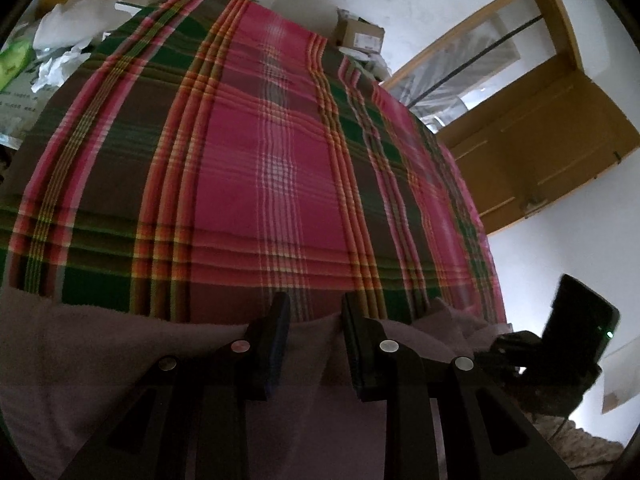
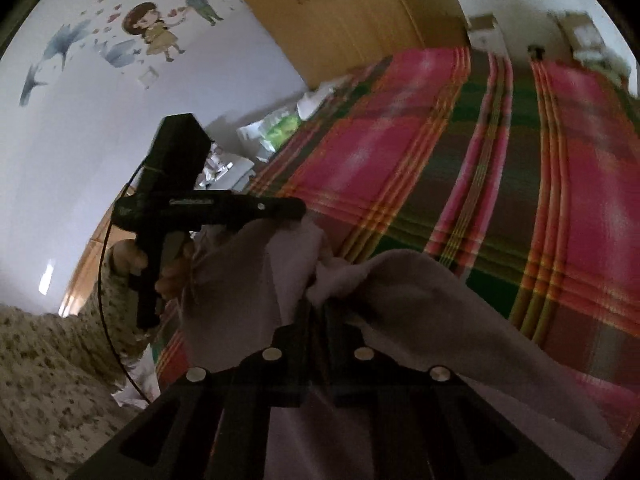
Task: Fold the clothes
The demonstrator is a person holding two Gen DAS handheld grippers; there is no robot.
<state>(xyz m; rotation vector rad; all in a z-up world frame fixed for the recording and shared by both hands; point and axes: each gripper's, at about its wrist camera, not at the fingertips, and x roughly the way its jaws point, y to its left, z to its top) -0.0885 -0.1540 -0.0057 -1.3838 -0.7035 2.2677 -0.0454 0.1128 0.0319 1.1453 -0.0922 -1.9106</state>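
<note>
Pale lilac cloth [image 1: 100, 360] fills the foreground of the left wrist view, lying over the near edge of a plaid bedspread [image 1: 248, 152]. Left gripper [image 1: 316, 312] sits low over the cloth's far hem, fingers spread with a clear gap between them; cloth shows in the gap, nothing pinched. Jaws released.

Right wrist view: the same cloth [image 2: 420, 300] bunches up directly in front of the right gripper [image 2: 318, 312]. Fingers drawn close together, a fold of fabric rising from between them and draping to the right. Reads as clenched on the cloth, though the tips are buried in fabric.

The left gripper appears in the right view too, held by a hand [image 2: 168, 272], its tip against the raised left part of the cloth. Speckled sleeve [image 2: 52, 360] at lower left.

Bedspread is pink, green and brown, with orange stripes. Crumpled white bags [image 1: 68, 36] and cardboard boxes [image 1: 360, 34] at its far end. Wooden door [image 1: 536, 136] at right of the left view. Cartoon wall stickers [image 2: 160, 24] on the white wall in the right view.
</note>
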